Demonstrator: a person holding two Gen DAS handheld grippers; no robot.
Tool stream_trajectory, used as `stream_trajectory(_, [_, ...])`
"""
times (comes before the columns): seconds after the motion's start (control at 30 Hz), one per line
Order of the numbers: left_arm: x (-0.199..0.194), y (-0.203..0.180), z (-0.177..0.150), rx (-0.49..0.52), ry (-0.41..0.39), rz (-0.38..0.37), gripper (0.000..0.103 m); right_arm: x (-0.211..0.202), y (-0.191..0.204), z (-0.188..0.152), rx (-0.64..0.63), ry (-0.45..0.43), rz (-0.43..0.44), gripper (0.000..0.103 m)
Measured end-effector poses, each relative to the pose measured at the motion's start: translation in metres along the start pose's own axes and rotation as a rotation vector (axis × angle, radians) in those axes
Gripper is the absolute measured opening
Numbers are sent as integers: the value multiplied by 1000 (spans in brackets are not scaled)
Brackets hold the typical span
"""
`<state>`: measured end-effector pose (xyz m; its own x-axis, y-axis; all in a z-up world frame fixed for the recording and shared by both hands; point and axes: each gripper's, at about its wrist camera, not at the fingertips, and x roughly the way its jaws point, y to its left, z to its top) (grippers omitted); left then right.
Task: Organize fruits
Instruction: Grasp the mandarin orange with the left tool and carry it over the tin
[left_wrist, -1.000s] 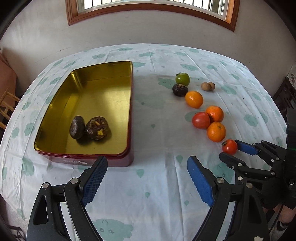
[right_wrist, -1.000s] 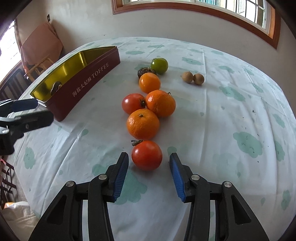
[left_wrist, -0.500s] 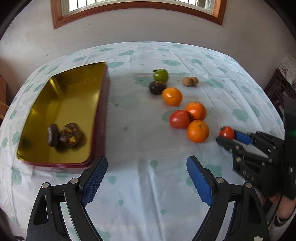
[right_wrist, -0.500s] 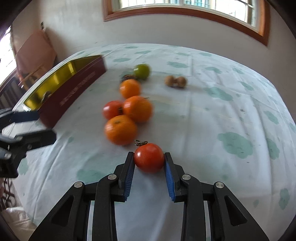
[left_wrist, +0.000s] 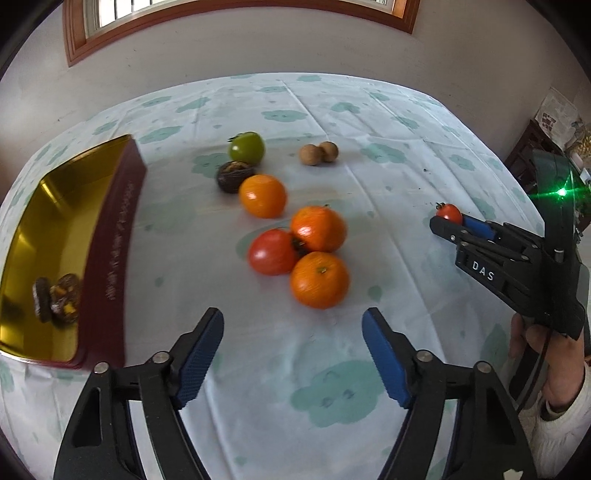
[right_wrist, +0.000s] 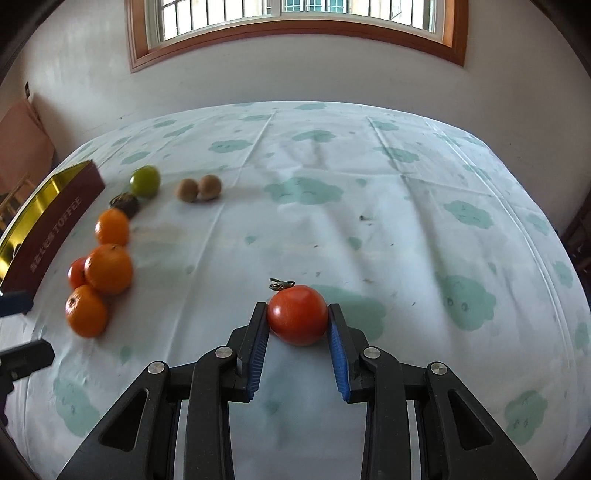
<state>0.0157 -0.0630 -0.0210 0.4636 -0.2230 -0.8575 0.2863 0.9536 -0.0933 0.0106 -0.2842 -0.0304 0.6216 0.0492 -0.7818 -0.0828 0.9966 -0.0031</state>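
A wood-framed window (right_wrist: 295, 26) tops the pale wall (right_wrist: 295, 77) behind the cloud-print tablecloth (right_wrist: 406, 221).

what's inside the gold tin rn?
In the tin, two dark round fruits sit together at the near end; one shows orange flesh. The red side wall hides the floor strip along it. The rest looks bare.

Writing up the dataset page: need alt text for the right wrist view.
The right hand-held gripper is shut on a red tomato above a cloud-print tablecloth. To the left lie three oranges, another tomato, a green fruit and a red toffee tin.
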Motion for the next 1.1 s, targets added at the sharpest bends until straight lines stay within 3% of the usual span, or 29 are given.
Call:
stream_trajectory(0.37, [26, -14, 13, -22, 44, 2, 44, 4, -8, 5, 20, 0, 11, 33])
stream_trajectory(0.6, [33, -15, 14, -27, 50, 12, 36, 4, -9, 5, 23, 0, 14, 33])
stream_trajectory(1.1, [11, -7, 1, -24, 31, 2, 34, 3, -5, 5, 10, 4, -3, 33])
